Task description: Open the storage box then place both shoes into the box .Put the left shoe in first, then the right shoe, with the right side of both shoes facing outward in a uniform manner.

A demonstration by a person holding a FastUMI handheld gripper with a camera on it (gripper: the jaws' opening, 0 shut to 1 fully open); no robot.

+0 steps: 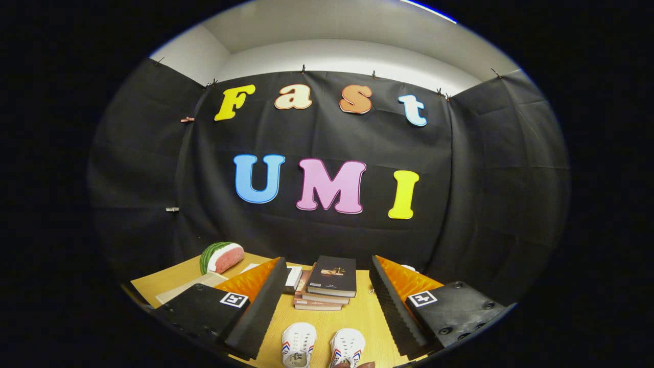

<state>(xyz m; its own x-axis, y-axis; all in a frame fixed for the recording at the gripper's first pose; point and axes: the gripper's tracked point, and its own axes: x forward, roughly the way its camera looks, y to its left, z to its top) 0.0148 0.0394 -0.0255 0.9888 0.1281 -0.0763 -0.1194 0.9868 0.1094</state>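
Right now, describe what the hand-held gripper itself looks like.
The hand-held gripper has two long wedge-shaped fingers with ribbed, sawtooth inner pads. Each finger joins a blocky housing with a square black-and-white marker on top; screw heads show on the right housing. The fingers stand wide apart.

Two white shoes [323,346], one stack of books [327,287], one watermelon slice [222,257].

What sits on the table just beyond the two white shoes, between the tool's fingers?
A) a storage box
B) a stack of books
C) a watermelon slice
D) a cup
B: a stack of books lies on the wooden table straight past the two white shoes, framed by the open tool; the watermelon slice sits off to the side.
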